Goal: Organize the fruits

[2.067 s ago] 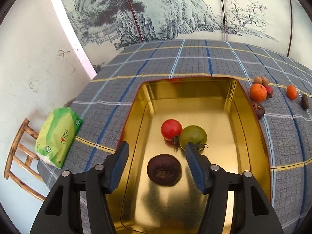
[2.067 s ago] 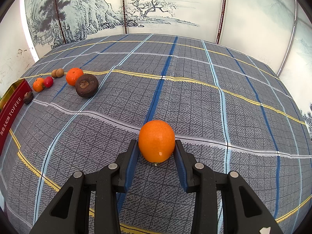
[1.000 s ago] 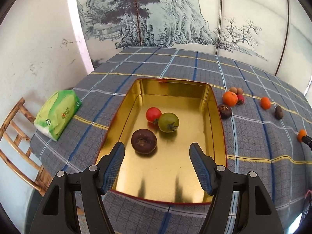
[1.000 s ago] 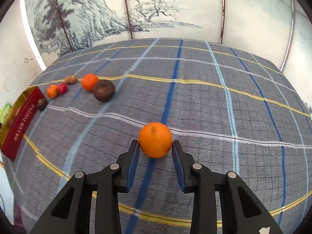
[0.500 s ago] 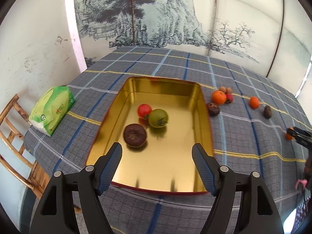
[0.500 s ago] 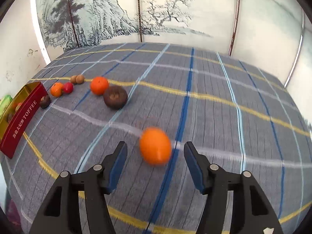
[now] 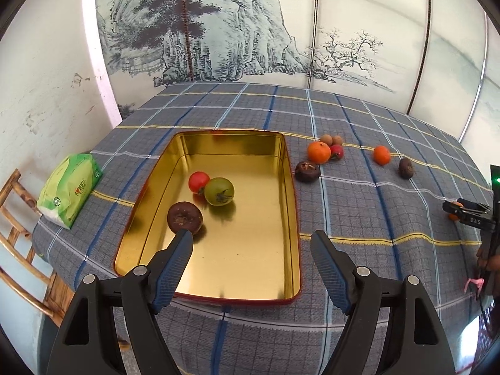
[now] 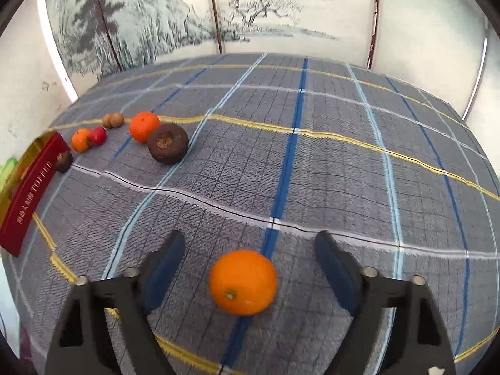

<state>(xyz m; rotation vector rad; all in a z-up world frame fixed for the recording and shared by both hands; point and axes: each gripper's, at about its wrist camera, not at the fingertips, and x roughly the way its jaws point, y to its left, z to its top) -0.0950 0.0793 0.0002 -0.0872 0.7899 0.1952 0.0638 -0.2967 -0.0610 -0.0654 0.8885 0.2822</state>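
On the plaid tablecloth point(image 7: 343, 212), the gold tin point(image 7: 290, 212) holds three fruits, six wait beside it, and the orange point(image 8: 243, 282) lies untouched between the opening right gripper point(image 8: 250, 259), while the left gripper point(image 7: 251, 250), also opening, is empty over the tin.

Glossy gold metal tin point(image 7: 289, 187), matt woven plaid tablecloth point(image 7: 359, 206)

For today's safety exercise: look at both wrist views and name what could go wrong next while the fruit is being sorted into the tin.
1. The orange lies loose on the cloth between the right hand-held gripper, whose jaws are opening; being round, it may roll away.
2. The left hand-held gripper hangs over the tin near the dark fruit, jaws opening with nothing between them; a low move could knock it.
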